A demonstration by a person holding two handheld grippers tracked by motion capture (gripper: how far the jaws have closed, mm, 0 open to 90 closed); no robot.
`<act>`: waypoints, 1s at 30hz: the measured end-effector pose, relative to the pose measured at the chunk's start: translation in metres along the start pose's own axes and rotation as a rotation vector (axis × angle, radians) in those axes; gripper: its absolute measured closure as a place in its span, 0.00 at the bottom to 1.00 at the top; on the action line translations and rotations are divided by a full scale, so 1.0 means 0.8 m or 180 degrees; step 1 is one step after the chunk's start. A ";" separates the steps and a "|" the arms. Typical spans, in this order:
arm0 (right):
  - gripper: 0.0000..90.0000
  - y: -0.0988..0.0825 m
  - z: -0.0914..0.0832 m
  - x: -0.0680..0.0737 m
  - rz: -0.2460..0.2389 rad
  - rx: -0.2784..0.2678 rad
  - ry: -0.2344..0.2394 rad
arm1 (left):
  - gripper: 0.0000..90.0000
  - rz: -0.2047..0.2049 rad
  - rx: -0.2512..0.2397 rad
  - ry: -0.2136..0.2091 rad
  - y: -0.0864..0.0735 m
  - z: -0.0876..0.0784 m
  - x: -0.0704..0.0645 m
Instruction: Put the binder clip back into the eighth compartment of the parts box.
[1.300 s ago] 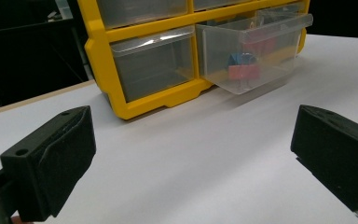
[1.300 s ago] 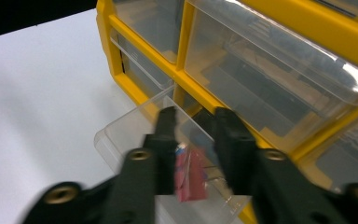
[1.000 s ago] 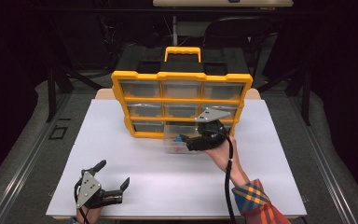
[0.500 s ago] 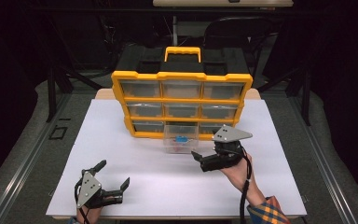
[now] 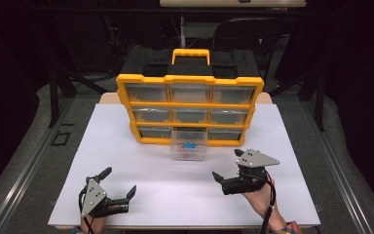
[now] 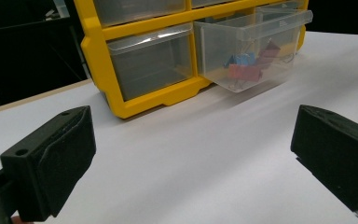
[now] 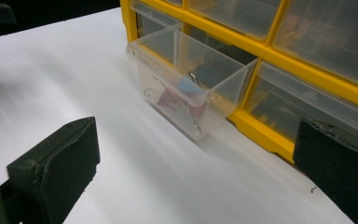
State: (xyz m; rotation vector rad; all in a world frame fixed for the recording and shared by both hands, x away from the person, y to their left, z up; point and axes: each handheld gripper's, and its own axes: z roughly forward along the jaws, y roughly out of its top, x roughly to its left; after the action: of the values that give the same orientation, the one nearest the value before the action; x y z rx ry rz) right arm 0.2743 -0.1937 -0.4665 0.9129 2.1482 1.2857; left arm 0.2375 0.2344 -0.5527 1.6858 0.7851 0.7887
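Clear plastic drawer (image 5: 189, 146) juts from the bottom row of the yellow organizer (image 5: 190, 109), binder clips (image 7: 175, 95) inside. The right tool (image 5: 228, 179), at the drawer a second ago, has pulled back and hangs released with the drawer ahead of it. The left tool (image 5: 118, 187) rests released on the white table (image 5: 185, 190). Opening looks finished.

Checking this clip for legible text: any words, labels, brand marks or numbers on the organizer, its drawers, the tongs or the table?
No readable text in any view.
Yellow organizer: no label or brand mark to be seen on frame or handle.
Pulled-out clear drawer: unlabelled; holds coloured binder clips, no print legible.
Left tongs and right tongs: plain black jaws and grey plates, no markings legible.
White tabletop: blank.
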 end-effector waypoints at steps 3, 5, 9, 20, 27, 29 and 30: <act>0.00 -0.011 -0.004 0.002 -0.0021 0.0003 -0.0043 | 0.00 -0.0002 -0.0008 0.0002 0.000 0.000 0.000; 0.00 -0.018 -0.006 0.003 -0.0016 0.0001 -0.0055 | 0.00 -0.0004 -0.0007 0.0001 0.000 0.000 0.000; 0.00 -0.031 -0.011 0.004 -0.0023 -0.0015 -0.0107 | 0.00 -0.0009 -0.0013 0.0005 0.000 -0.001 0.000; 0.00 -0.067 -0.027 0.004 0.0023 -0.0071 -0.0245 | 0.00 0.0012 0.0003 -0.0002 0.000 0.000 0.000; 0.00 -0.086 -0.035 0.007 0.0016 -0.0152 -0.0385 | 0.00 0.0017 0.0016 -0.0012 -0.001 0.001 -0.001; 0.00 -0.088 -0.038 0.007 0.0023 -0.0143 -0.0388 | 0.00 0.0018 0.0011 -0.0011 -0.001 0.001 0.000; 0.00 -0.090 -0.040 0.007 0.0011 -0.0148 -0.0391 | 0.00 0.0010 0.0011 -0.0008 -0.001 0.001 0.000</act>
State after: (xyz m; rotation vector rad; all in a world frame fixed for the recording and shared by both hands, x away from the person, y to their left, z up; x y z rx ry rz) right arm 0.2270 -0.2322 -0.5165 0.9516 2.0156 1.2428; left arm 0.2380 0.2338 -0.5535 1.6913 0.7825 0.7877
